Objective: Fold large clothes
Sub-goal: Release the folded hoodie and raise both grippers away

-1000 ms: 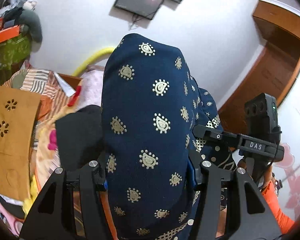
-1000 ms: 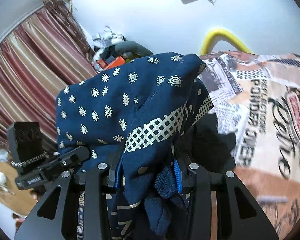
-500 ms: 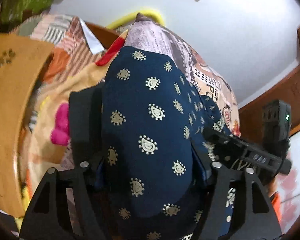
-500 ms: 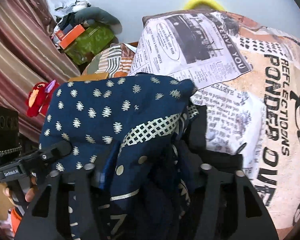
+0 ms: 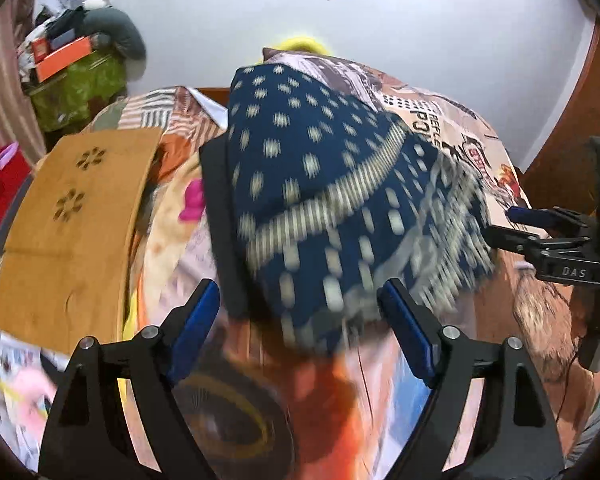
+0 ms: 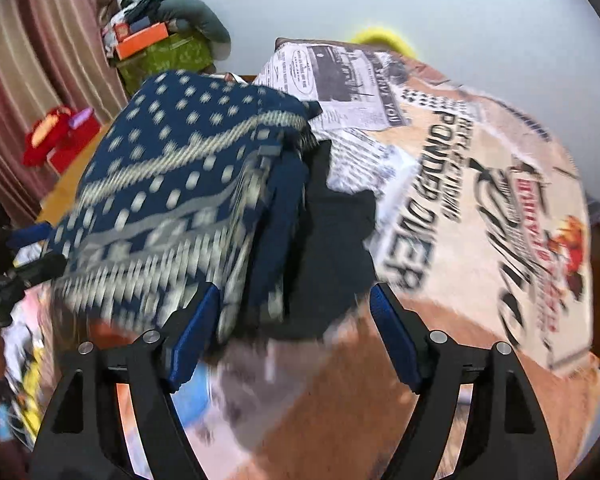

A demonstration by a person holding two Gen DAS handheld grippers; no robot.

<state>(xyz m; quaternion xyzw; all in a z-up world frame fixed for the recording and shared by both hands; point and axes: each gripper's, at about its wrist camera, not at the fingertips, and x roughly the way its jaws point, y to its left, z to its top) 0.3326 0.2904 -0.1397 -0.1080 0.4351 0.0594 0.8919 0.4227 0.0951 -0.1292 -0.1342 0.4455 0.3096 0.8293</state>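
A folded navy garment with cream dots and patterned bands [image 5: 324, 200] lies on a black garment [image 5: 220, 216] on the printed bedspread [image 5: 452, 120]. It also shows in the right wrist view [image 6: 180, 184], with the black garment [image 6: 336, 248] under it. My left gripper [image 5: 300, 304] is open and empty, just in front of the navy garment's near edge. My right gripper [image 6: 292, 308] is open and empty at the near edge of the pile. The right gripper's body shows at the right of the left wrist view [image 5: 560, 248].
A tan wooden board with flower cut-outs [image 5: 68, 216] lies left of the pile. A green bag with orange boxes [image 5: 72, 76] stands at the back left by the striped curtain [image 6: 32, 64]. A red toy [image 6: 60, 136] sits on the left. The bedspread [image 6: 480, 184] stretches right.
Both grippers held the navy garment up, lowered it onto the black garment, then opened and let go. Both have drawn back a little from the pile.
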